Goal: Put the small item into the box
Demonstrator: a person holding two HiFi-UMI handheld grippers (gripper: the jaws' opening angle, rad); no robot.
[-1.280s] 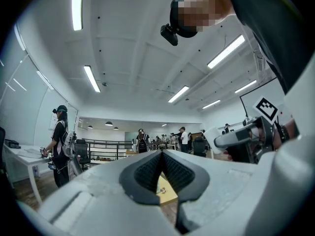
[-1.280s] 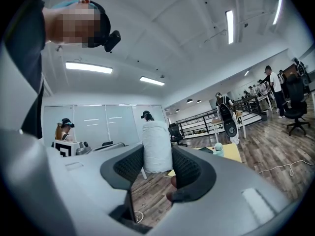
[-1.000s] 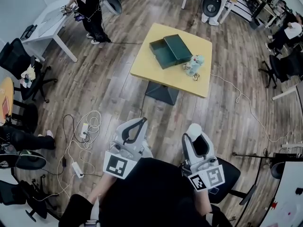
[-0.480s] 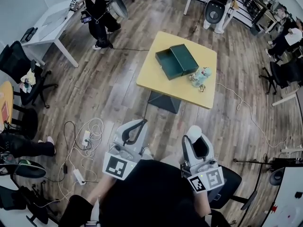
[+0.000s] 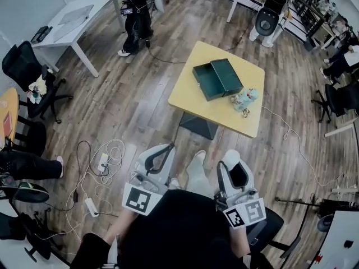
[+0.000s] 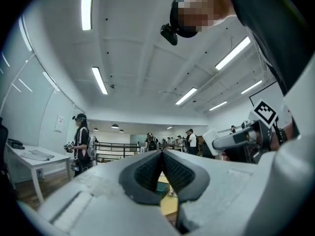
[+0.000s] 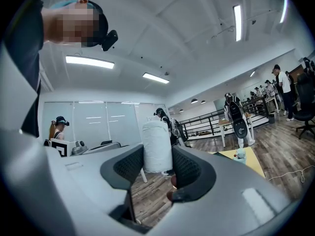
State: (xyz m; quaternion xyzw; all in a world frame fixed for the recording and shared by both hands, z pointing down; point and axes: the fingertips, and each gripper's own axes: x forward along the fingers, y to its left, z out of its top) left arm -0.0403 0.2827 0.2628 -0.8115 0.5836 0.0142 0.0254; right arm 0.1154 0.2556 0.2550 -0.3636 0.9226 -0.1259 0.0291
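An open dark green box (image 5: pixel 217 78) with its lid beside it lies on a yellow table (image 5: pixel 193 105), far ahead of both grippers. Pale blue toys (image 5: pixel 244 100) stand at the box's right. My right gripper (image 5: pixel 230 160) is held close to my body, shut on a white cylindrical roll (image 7: pixel 157 150) that stands upright between its pads. My left gripper (image 5: pixel 161 152) is beside it, shut and empty, its pads meeting at the tips (image 6: pixel 161 153). In the right gripper view the table (image 7: pixel 248 162) and a toy (image 7: pixel 239 155) show at the right.
Wooden floor lies between me and the table. Cables and a power strip (image 5: pixel 98 164) lie on the floor at the left. A person in black (image 5: pixel 136 15) stands by a white desk (image 5: pixel 67 27). Office chairs (image 5: pixel 25 66) line the left side.
The table with the box has shifted lower and to the right in the head view, nearer to me. Both grippers keep their places by my body, the roll still held.
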